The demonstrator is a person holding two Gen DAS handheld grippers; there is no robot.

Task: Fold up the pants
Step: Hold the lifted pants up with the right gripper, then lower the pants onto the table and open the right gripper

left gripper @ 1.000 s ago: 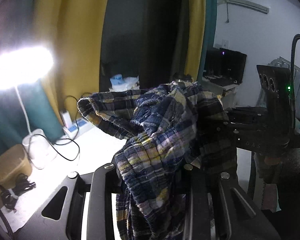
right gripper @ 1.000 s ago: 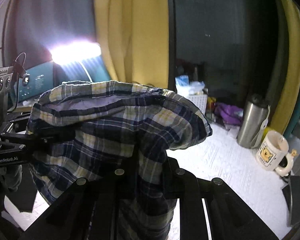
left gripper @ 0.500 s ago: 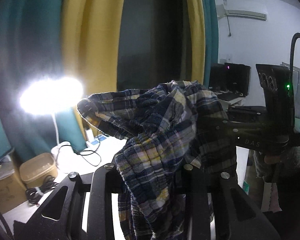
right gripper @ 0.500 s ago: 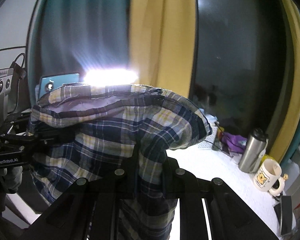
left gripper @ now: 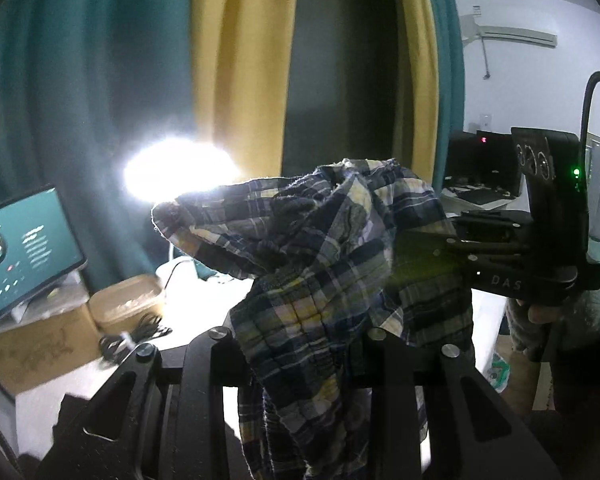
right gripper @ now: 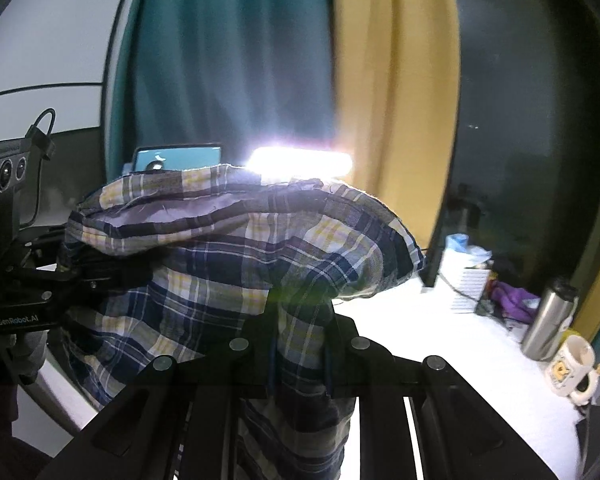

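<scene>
The pants (left gripper: 324, 264) are blue, white and yellow plaid cloth, bunched and held up in the air between both grippers. My left gripper (left gripper: 304, 344) is shut on one part of them; the cloth drapes over its fingers and hides the tips. My right gripper (right gripper: 300, 320) is shut on another part of the pants (right gripper: 236, 256), which hang down past its fingers. In the left wrist view the right gripper (left gripper: 452, 252) reaches in from the right. In the right wrist view the left gripper (right gripper: 80, 268) reaches in from the left.
A bright lamp (left gripper: 180, 172) glares behind the cloth. A white table (right gripper: 460, 344) lies below with a steel flask (right gripper: 548, 320), a mug (right gripper: 572, 368) and clutter. A tablet screen (left gripper: 28, 248), a cardboard box (left gripper: 40, 348) and a tan container (left gripper: 124, 304) stand at the left.
Both grippers have lifted and tilted upward with the pants still held. The table and lamp have dropped lower in view, and the tablet has come into sight.
</scene>
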